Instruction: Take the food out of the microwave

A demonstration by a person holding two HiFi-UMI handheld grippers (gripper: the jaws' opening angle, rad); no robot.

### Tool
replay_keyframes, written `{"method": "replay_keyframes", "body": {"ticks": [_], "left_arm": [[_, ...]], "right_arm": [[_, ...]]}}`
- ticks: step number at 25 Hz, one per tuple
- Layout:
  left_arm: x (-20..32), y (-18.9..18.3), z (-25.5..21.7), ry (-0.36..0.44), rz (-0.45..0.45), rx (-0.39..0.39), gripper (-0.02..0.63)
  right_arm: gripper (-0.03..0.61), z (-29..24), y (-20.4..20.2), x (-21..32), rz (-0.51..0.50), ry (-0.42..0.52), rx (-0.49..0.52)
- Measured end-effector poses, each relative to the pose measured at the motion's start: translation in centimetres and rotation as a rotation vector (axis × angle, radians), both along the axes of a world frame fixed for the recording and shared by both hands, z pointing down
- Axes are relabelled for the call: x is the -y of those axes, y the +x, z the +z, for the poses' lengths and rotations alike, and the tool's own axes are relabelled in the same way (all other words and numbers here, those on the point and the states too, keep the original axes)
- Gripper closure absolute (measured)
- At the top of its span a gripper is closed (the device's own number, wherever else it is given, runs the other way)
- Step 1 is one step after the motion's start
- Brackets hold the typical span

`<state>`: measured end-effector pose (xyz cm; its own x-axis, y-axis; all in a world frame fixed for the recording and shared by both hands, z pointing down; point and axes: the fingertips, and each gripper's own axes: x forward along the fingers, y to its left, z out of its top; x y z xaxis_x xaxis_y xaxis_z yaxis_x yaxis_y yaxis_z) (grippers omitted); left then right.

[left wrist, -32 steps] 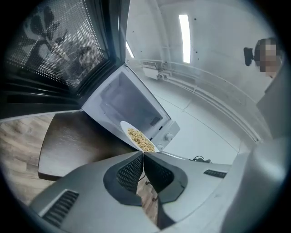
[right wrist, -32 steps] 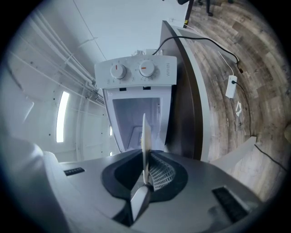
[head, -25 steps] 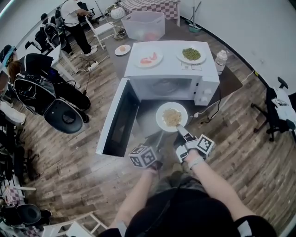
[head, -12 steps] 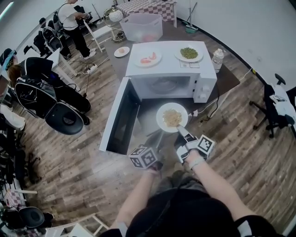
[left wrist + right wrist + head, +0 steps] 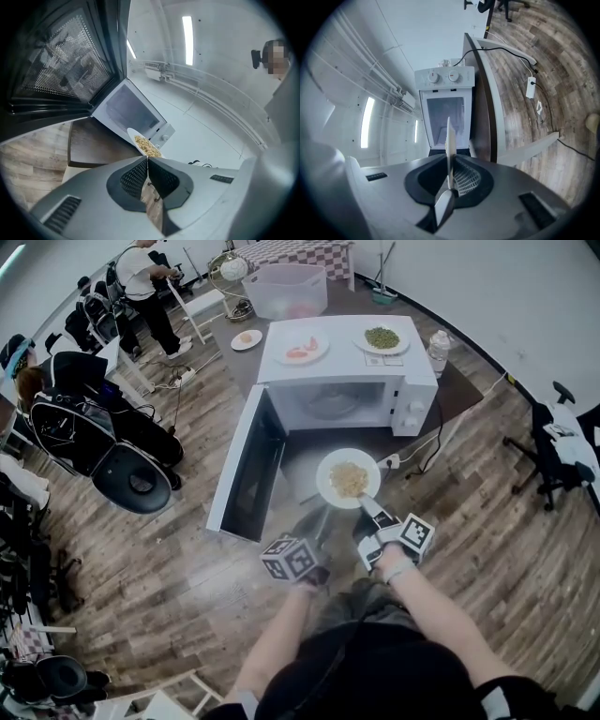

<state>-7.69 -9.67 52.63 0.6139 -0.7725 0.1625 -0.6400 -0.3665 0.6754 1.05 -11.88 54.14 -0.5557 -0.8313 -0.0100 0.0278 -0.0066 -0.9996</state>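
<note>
Has the microwave door (image 5: 246,465) swung wide at the left, leaving the way out clear. Holds the left gripper (image 5: 317,518) pressed together on nothing, parked just beside the plate (image 5: 348,477), probably as a spare support. Has that plate of food level in front of the microwave (image 5: 361,399), outside its cavity and above the table (image 5: 461,395), likely to avoid spills. Pinches the near rim with the right gripper (image 5: 364,504), pointed level for the same reason.

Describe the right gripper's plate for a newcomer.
White microwave, door open. Before its cavity the right gripper clamps the near rim of a white plate. It holds pale yellow food; on top sit a pink-food plate and a green-food plate.
</note>
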Motion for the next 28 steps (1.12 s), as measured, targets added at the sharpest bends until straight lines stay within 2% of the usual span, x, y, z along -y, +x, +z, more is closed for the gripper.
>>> {"method": "replay_keyframes", "body": {"ticks": [11,22,28], "left_arm": [[-4.4,-0.8,0.4,-0.001,0.035,0.013,0.618],[-7.3,-2.5,0.7,0.001,0.003,0.02,0.618],[-8.9,-1.9,0.3,0.008,-0.013,0.02,0.618]], "right_arm": [[0.548,0.2,-0.8,-4.4,0.022,0.0,0.01],[0.548,0.8,-1.5,-7.4,0.004,-0.006,0.013],[0.548,0.5,-0.9,-8.7,-0.011,0.002,0.012]]}}
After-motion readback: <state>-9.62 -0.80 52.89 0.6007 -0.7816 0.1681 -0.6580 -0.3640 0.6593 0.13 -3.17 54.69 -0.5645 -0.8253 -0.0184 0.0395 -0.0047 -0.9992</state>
